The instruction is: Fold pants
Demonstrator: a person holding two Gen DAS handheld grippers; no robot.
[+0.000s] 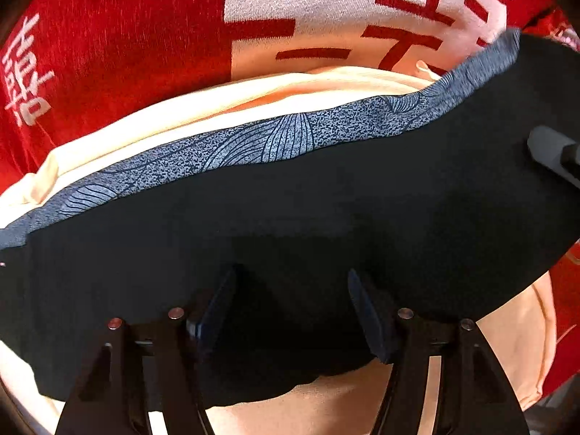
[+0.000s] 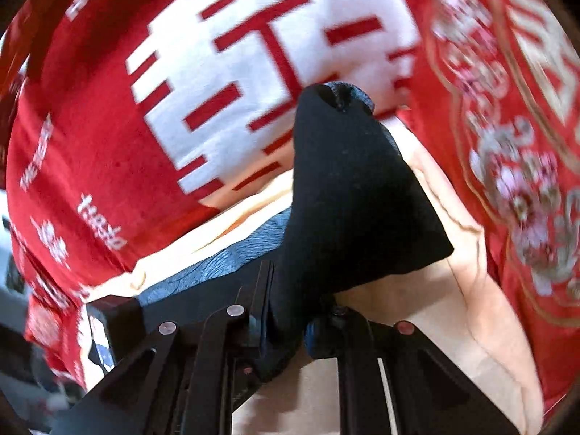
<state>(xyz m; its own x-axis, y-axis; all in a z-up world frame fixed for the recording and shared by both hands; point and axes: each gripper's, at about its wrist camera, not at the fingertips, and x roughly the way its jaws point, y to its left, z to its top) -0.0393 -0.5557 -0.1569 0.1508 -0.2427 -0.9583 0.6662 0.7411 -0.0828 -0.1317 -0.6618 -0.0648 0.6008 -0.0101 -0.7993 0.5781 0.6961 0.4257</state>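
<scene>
My left gripper (image 1: pixel 291 311) is low in the middle of its picture. Its jaws are spread apart, and the black pants (image 1: pixel 290 210) lie between them, but the jaws do not squeeze. The pants stretch across the picture over a cream cloth (image 1: pixel 224 98). They have a blue patterned band (image 1: pixel 275 134) on the upper edge. My right gripper (image 2: pixel 290 326) has its jaws pinching a bunch of the pants (image 2: pixel 348 188), lifted up. A red blanket (image 2: pixel 90 127) fills the top of both pictures.
</scene>
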